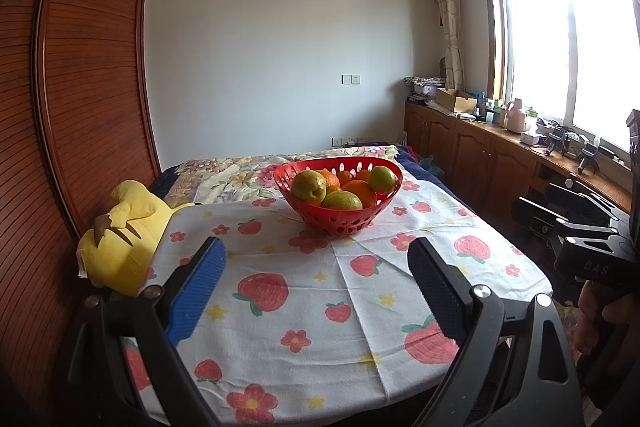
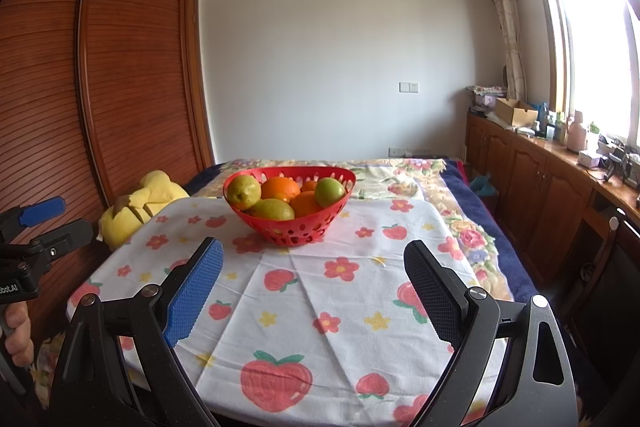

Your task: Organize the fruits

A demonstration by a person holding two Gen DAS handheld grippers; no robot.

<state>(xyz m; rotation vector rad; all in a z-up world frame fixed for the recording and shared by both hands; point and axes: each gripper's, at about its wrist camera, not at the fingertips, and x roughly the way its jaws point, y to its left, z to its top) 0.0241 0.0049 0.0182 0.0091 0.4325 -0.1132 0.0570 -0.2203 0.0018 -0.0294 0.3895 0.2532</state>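
- Straight ahead of both pairs of tongs, on the strawberry-print cloth point(image 1: 304, 291), stands the red perforated basket point(image 1: 340, 223), heaped with fruit and well beyond either set of tips.
- Left gripper point(image 1: 316, 267): jaws spread wide with nothing but cloth between them. The basket sits ahead of it and a touch toward its black finger.
- Right gripper point(image 2: 314, 263): jaws likewise wide apart and empty. From this one the basket point(image 2: 294, 227) lies ahead and a little toward the blue finger.
- So the basket sits between the two lines of reach, about as far from one hand as the other; I cannot call either nearer.
- At the front of the heap, nearest the tongs, lies a yellow-green fruit on its side point(image 1: 342, 201), its long axis running across the line of approach. A yellow-green pear point(image 1: 308, 185) leans at the left rim, a green apple point(image 1: 382, 179) sits at the right rim, and oranges point(image 1: 360, 191) fill the middle and back.
- To my eye the pear favours the left hand and the apple the right.
- Off beyond the left gripper's blue finger a yellow plush toy point(image 1: 120, 239) slumps at the cloth's edge, clear of the path.
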